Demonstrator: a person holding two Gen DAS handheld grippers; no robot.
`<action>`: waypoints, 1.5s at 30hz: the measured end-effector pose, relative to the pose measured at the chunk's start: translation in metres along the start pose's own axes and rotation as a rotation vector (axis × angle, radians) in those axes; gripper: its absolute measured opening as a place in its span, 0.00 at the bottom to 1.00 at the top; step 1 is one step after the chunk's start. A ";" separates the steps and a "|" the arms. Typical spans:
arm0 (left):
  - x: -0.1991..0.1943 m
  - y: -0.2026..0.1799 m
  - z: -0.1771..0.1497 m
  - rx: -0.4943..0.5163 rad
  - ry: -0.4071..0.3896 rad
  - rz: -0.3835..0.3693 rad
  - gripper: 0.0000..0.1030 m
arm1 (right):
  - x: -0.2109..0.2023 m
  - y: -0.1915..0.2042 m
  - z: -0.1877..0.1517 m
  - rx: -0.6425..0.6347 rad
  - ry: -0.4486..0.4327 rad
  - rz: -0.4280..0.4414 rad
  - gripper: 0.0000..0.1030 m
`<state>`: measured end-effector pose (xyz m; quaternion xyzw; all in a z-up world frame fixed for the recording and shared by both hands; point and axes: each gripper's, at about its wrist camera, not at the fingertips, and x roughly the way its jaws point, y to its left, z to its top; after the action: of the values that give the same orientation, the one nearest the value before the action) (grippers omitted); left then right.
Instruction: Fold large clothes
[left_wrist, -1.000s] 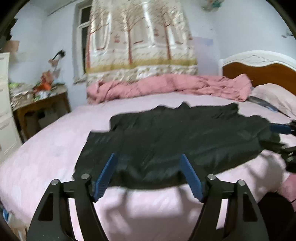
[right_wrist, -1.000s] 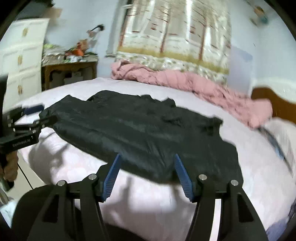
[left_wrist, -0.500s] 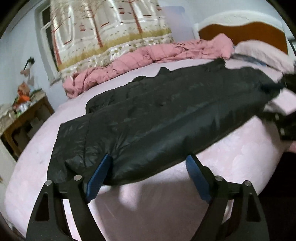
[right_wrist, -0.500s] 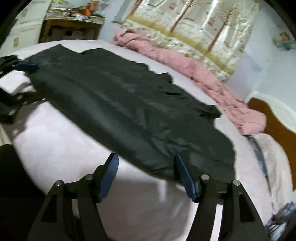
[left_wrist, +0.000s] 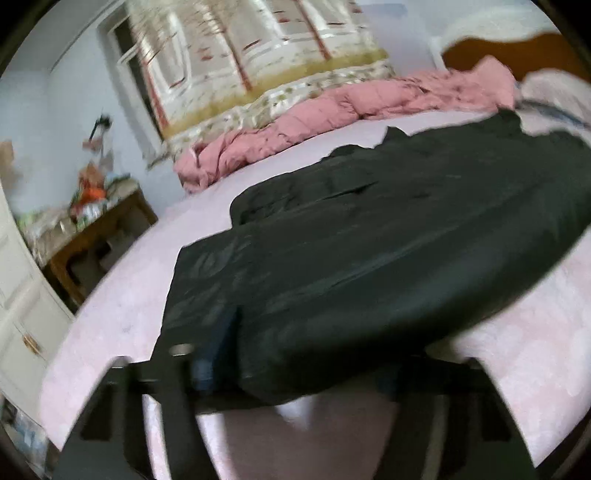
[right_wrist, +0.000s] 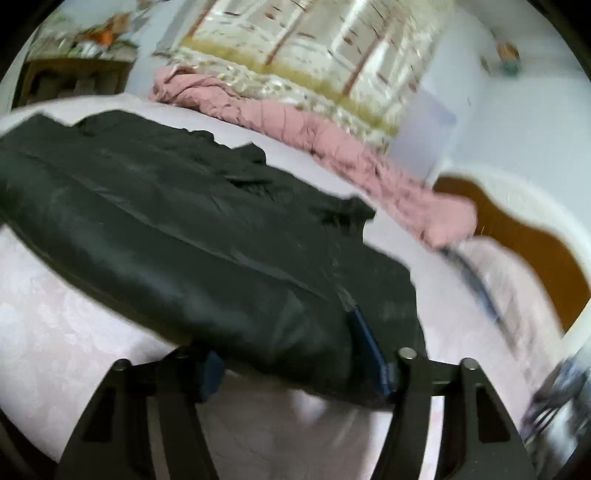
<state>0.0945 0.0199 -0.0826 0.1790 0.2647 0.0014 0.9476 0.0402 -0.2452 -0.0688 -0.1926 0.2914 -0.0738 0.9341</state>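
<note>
left gripper (left_wrist: 295, 369) | right gripper (right_wrist: 295, 365) | both moved in, jaws just closing around black jacket (left_wrist: 369, 240) hem

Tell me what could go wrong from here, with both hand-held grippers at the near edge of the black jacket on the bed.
1. Both have just been closing with the black jacket edge between the fingers. The left hand-held gripper may catch only the top layer.
2. The right hand-held gripper bites near a corner; slick fabric could slip out on lifting.
3. Either might pinch the pink bedsheet too.
</note>
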 end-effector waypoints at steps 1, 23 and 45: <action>-0.003 0.004 -0.001 -0.018 -0.014 -0.015 0.36 | 0.002 -0.003 -0.001 0.016 0.005 0.011 0.40; -0.070 0.036 0.019 -0.139 -0.080 -0.090 0.39 | -0.066 -0.047 -0.003 0.227 -0.072 0.113 0.36; 0.105 0.074 0.167 -0.238 0.036 -0.155 0.40 | 0.108 -0.062 0.189 0.224 -0.103 0.161 0.30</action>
<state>0.2752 0.0428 0.0227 0.0441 0.2928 -0.0370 0.9544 0.2348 -0.2687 0.0432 -0.0668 0.2475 -0.0205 0.9664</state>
